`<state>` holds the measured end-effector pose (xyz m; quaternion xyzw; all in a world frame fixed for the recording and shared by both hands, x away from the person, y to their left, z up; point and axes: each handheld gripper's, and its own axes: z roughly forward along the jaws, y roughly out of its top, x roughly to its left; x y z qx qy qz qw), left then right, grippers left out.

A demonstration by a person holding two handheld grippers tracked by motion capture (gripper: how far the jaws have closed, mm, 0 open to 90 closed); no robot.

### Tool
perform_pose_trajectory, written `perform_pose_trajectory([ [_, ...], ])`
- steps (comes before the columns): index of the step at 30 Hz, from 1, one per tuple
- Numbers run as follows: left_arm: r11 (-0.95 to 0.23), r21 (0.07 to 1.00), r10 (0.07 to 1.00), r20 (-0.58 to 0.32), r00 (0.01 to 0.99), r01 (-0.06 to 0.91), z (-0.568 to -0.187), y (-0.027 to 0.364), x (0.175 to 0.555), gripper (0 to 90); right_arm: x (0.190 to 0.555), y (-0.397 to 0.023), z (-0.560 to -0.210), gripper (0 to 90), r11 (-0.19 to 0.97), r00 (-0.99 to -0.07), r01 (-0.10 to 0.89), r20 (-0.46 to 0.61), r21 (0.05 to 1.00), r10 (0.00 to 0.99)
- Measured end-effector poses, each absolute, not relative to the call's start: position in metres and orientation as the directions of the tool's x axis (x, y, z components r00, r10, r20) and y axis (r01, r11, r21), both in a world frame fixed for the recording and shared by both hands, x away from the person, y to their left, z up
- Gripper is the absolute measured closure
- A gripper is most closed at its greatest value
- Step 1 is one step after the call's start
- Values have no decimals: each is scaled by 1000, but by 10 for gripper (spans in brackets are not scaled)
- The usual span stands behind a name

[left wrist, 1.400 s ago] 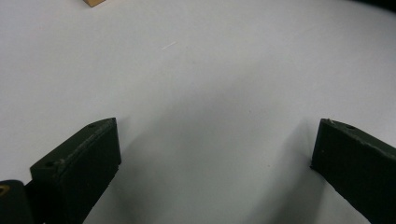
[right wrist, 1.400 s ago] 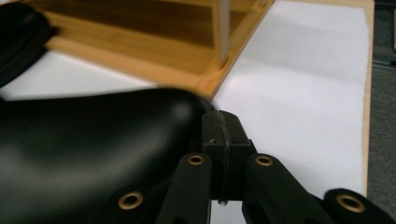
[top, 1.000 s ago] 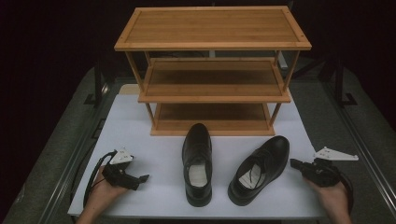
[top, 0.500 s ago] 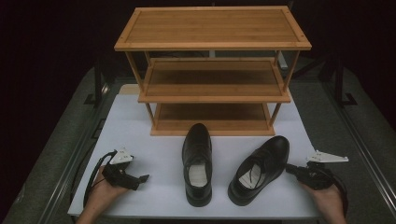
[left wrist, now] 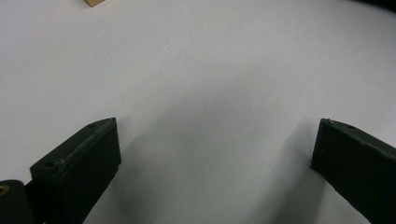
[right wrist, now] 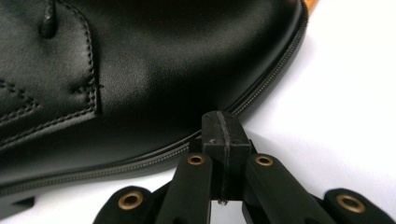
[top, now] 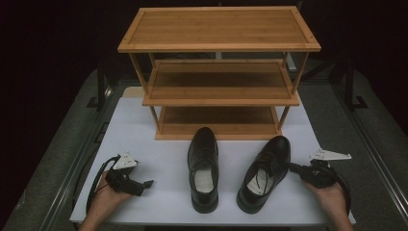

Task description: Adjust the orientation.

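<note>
Dim, dark surroundings; soft shadows, slightly blurred close-ups.

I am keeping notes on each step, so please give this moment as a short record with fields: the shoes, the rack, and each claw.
left shoe: upright on white mat, toe toward rack
right shoe: angled, toe up and right
shoe rack: bamboo, three shelves, all bare
left claw: open, over bare mat, apart from shoes
right claw: shut, tip close by right shoe's sole edge; contact unclear

White table (top: pixel 144 125), rack (top: pixel 219 72), two shoes (top: pixel 203 168)
</note>
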<state>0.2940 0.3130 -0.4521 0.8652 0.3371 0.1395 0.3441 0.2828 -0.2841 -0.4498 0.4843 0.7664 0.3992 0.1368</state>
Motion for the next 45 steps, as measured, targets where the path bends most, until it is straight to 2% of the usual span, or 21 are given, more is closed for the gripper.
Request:
perform_pose_trajectory([
  [28,-536,689,679,10,734,487,-452,313,294,6,327,-236,-446,900,290,-556,610,138,737,820],
  [37,-536,689,679,10,734,487,-452,313,294,6,297,-241,-438,900,282,-590,575,151,768,793],
  [45,-536,689,680,10,734,488,-452,313,294,5,262,-237,-444,900,310,-625,578,166,755,763],
])
